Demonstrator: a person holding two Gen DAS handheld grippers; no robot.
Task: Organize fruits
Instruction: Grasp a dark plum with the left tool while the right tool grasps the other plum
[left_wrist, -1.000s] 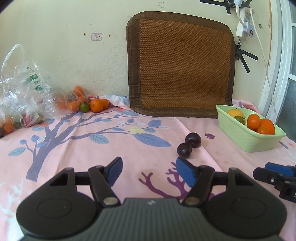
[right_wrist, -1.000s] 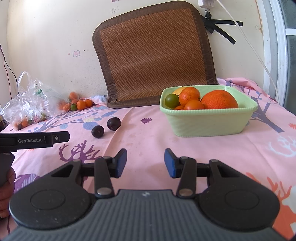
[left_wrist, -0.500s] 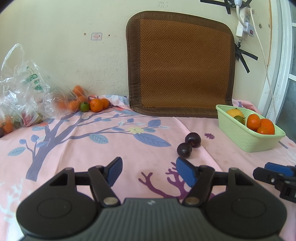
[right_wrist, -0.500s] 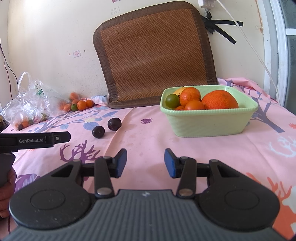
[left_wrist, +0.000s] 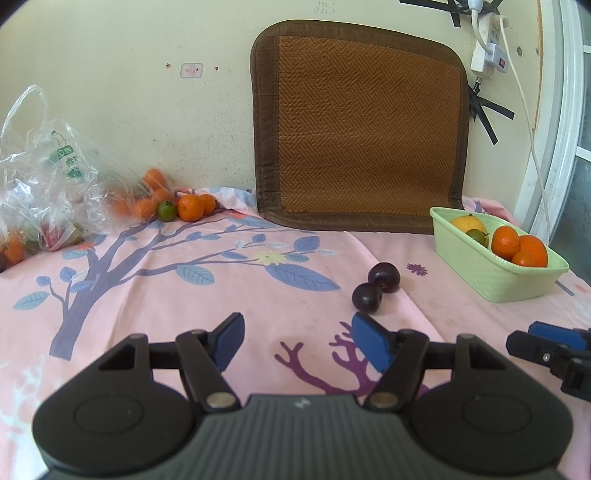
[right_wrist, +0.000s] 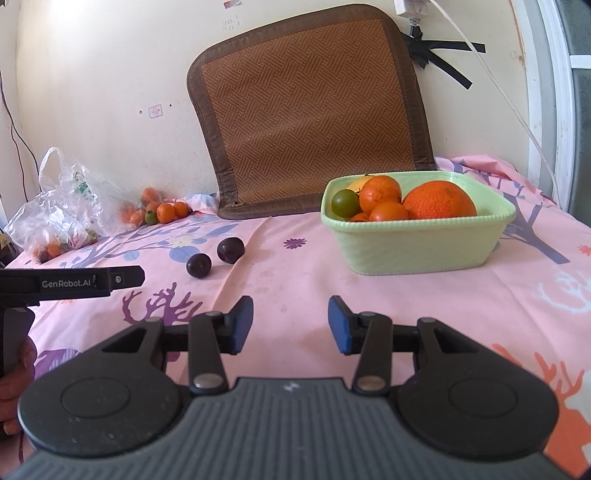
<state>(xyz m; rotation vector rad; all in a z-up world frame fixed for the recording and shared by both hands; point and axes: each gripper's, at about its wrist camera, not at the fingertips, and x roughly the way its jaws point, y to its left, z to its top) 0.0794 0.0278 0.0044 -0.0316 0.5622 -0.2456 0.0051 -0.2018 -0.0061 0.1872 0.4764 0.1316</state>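
Two dark plums lie side by side on the pink cloth. A pale green basket holds oranges and a green fruit. My left gripper hovers open just short of the nearer plum, nothing between its blue pads. My right gripper is open too and empty, in front of the basket, the plums off to its left. More small oranges lie by the wall at far left.
A clear plastic bag with fruit sits at the left edge. A woven brown mat leans on the wall behind. A power strip and cable hang at right. A window frame bounds the right side.
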